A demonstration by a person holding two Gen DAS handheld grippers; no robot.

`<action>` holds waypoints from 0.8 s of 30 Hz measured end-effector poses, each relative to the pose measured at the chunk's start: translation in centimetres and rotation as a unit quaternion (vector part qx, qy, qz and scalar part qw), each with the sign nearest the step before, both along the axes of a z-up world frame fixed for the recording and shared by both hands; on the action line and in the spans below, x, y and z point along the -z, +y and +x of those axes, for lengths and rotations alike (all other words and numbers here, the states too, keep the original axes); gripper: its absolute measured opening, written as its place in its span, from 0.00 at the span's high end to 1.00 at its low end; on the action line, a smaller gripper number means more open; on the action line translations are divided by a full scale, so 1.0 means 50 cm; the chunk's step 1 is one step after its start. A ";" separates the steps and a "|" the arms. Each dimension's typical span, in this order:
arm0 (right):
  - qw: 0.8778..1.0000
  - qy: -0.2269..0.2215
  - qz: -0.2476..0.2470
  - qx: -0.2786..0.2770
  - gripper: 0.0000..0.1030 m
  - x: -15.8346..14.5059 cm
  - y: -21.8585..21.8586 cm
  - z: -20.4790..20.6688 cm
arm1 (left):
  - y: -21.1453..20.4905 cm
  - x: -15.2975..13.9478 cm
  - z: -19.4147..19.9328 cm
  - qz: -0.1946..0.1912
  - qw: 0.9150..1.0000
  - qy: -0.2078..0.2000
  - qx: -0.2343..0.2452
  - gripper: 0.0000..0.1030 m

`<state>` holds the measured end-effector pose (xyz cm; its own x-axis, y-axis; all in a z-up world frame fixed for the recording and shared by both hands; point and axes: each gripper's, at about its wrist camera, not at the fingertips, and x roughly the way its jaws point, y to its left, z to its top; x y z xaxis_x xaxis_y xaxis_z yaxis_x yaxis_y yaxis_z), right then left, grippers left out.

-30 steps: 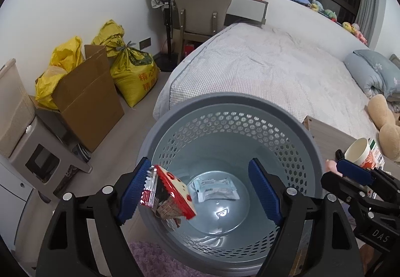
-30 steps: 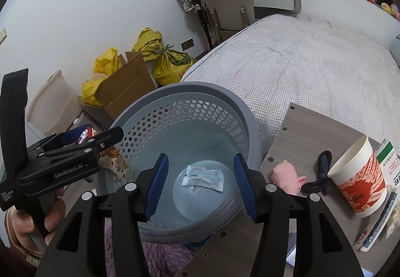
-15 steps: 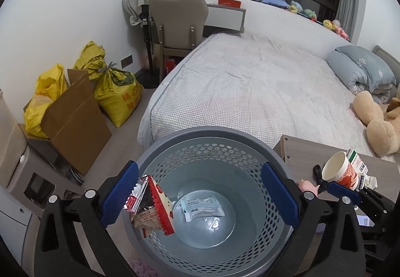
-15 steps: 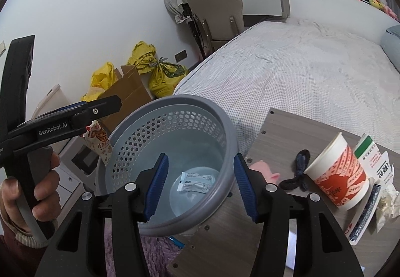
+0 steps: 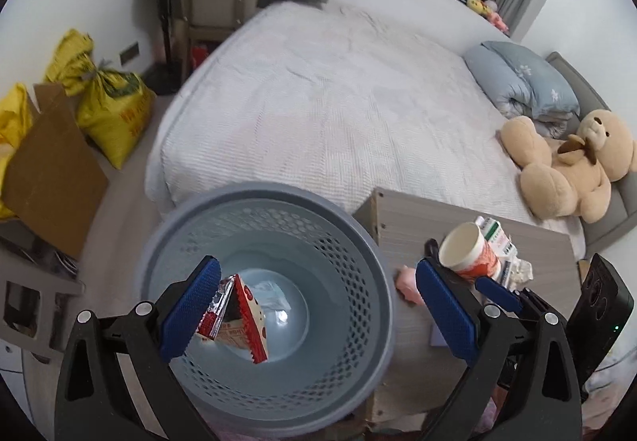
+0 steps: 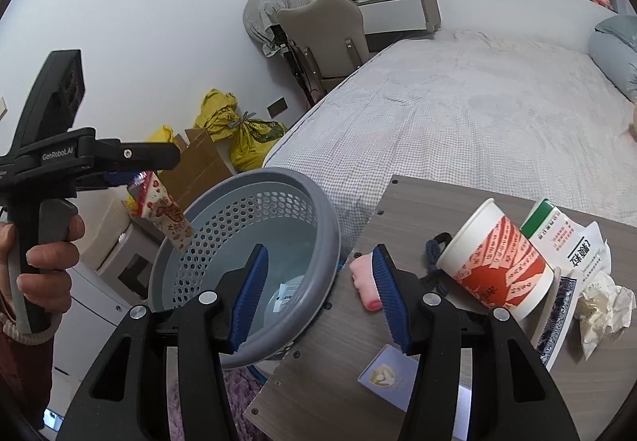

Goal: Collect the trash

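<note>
both grippers drew back from the bin [image 5: 262, 202]; left jaws released, wrapper [image 5: 235, 317] clinging; right jaws apart, empty.

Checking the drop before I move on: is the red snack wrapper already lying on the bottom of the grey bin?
No. The red snack wrapper hangs at the left gripper's pad above the grey bin; only a clear packet lies on the bottom.

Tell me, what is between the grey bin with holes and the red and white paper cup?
In the right wrist view, a small pink toy lies on the wooden table between the grey bin and paper cup.
</note>
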<state>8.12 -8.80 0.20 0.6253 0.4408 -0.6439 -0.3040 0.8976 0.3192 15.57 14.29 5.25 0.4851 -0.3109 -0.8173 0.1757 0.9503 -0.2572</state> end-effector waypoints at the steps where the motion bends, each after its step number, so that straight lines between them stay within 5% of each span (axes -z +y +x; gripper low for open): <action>1: 1.000 -0.002 0.002 0.002 0.49 -0.001 -0.006 -0.003 | -0.007 0.007 0.002 -0.001 1.000 0.012 0.008 0.06; 5: 1.000 -0.008 0.010 0.015 0.49 -0.006 -0.040 -0.013 | -0.029 0.038 0.014 -0.017 0.996 0.080 0.044 0.06; 11: 0.999 -0.009 0.024 0.032 0.49 -0.006 -0.074 -0.013 | -0.044 0.072 0.028 0.048 0.983 0.164 0.060 0.06; 15: 0.999 -0.010 0.033 0.035 0.49 -0.006 -0.087 -0.017 | -0.060 0.099 0.040 0.098 0.966 0.218 0.097 0.06; 17: 0.999 -0.014 0.036 0.035 0.49 -0.009 -0.092 -0.023 | -0.054 0.106 0.043 0.143 0.961 0.224 0.079 0.06; 24: 0.998 -0.023 0.042 0.044 0.49 -0.019 -0.122 -0.037 | -0.083 0.085 0.011 0.152 0.959 0.217 0.105 0.06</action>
